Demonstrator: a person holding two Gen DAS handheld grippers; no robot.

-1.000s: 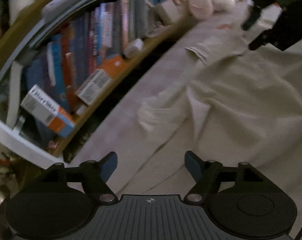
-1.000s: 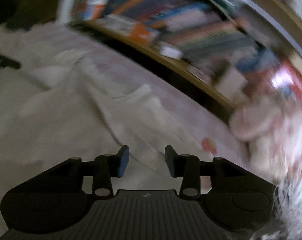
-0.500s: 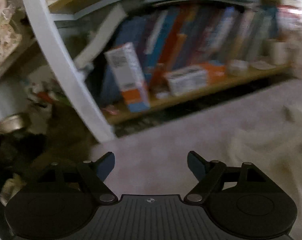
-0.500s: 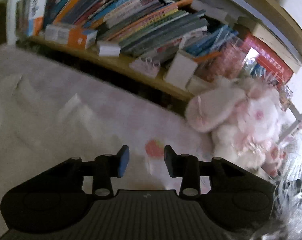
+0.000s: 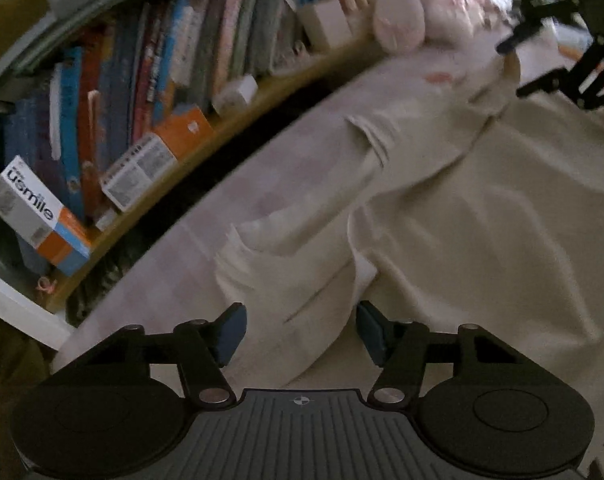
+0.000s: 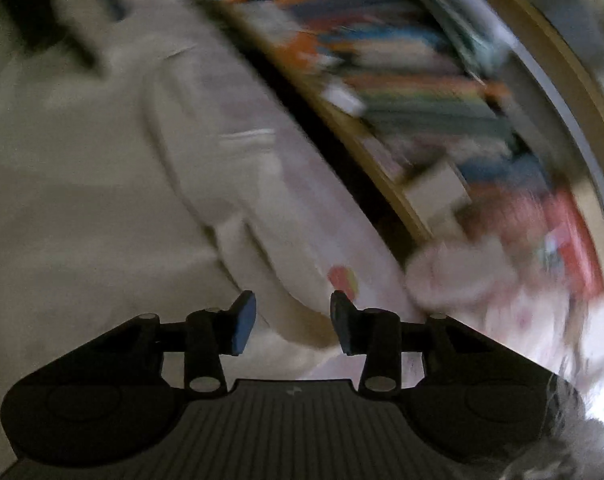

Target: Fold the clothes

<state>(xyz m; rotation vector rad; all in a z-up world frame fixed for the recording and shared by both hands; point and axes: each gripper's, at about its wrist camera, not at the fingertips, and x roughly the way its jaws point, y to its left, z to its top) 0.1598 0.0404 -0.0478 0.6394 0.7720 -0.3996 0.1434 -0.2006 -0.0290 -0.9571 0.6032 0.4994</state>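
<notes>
A cream garment [image 5: 441,208] lies spread and wrinkled on a pale pink bed sheet [image 5: 206,256]. My left gripper [image 5: 300,332] is open and empty, low over the garment's near edge, with a fold of cloth between the blue fingertips [image 5: 230,330]. My right gripper [image 6: 292,328] is open and empty over another edge of the same garment [image 6: 82,208]; that view is blurred by motion. The right gripper also shows in the left wrist view [image 5: 569,32] at the top right, above the far corner of the garment.
A wooden bookshelf [image 5: 150,92] packed with books and boxes runs along the bed's far side, with a dark gap between. A pink plush toy [image 5: 405,16] sits by the shelf; it also shows in the right wrist view [image 6: 481,276]. A white shelf post [image 5: 18,296] stands at the left.
Both grippers swung up towards the bookshelf half a second ago and have come back down over the garment. Both stay open and empty.
</notes>
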